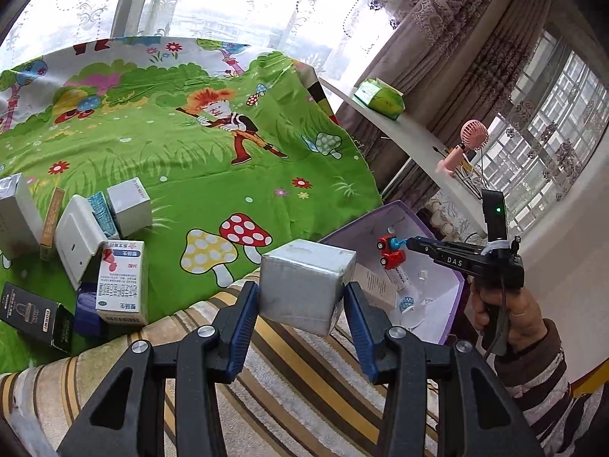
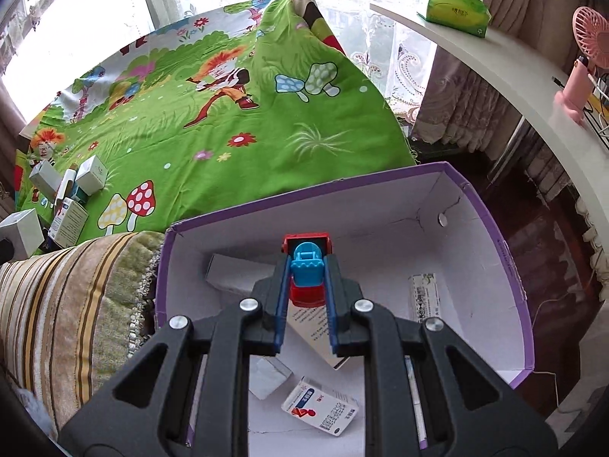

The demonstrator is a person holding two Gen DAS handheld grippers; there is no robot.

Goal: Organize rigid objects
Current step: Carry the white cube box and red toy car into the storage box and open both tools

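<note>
Left tool [image 1: 302, 297] gripping silver box [image 1: 304, 285], right tool [image 2: 306, 285] clamping toy truck [image 2: 307, 266]

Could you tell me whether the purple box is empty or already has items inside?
Not empty: the purple box is open-topped, with several small cartons lying on its floor.

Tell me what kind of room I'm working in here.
Most likely a bedroom or living room at home: a cartoon-print sheet spread over a bed or sofa, patterned curtains at large windows, and a white shelf holding a tissue pack and pink handheld fan.
</note>
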